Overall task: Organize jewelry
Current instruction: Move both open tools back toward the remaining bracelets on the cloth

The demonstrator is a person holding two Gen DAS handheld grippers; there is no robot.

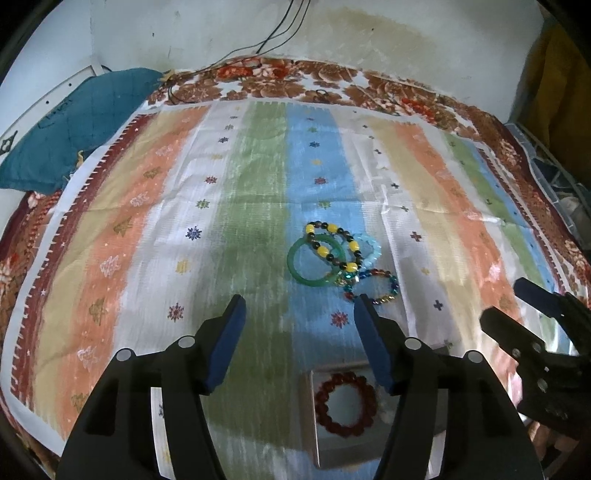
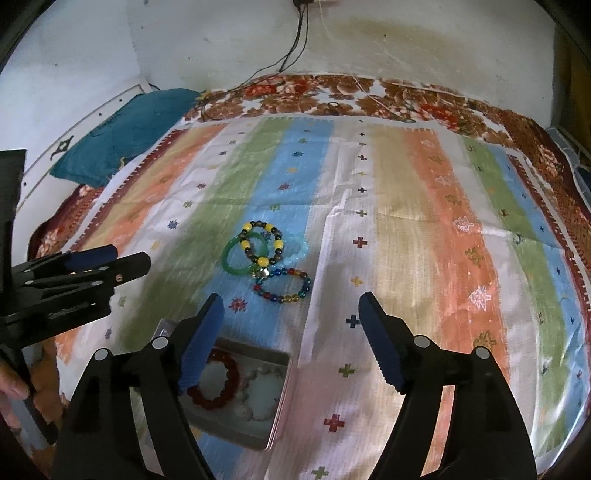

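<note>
A pile of bracelets lies on the striped cloth: a green bangle (image 1: 301,267) (image 2: 231,264), a yellow-and-dark beaded bracelet (image 1: 332,243) (image 2: 275,242), a pale blue bracelet (image 1: 373,249) (image 2: 301,251) and a multicoloured bead bracelet (image 1: 388,288) (image 2: 284,291). A metal tray (image 1: 314,417) (image 2: 279,402) holds a dark red bead bracelet (image 1: 345,404) (image 2: 229,384) and a white bracelet (image 2: 264,395). My left gripper (image 1: 299,314) (image 2: 110,258) is open and empty above the tray. My right gripper (image 2: 291,310) (image 1: 506,299) is open and empty, near the tray's right.
The striped cloth (image 1: 258,184) covers a floral bedspread (image 1: 288,79). A teal pillow (image 1: 81,122) lies at the far left. Cables (image 1: 280,33) hang down the stained back wall. A hand (image 2: 11,387) holds the left gripper's handle.
</note>
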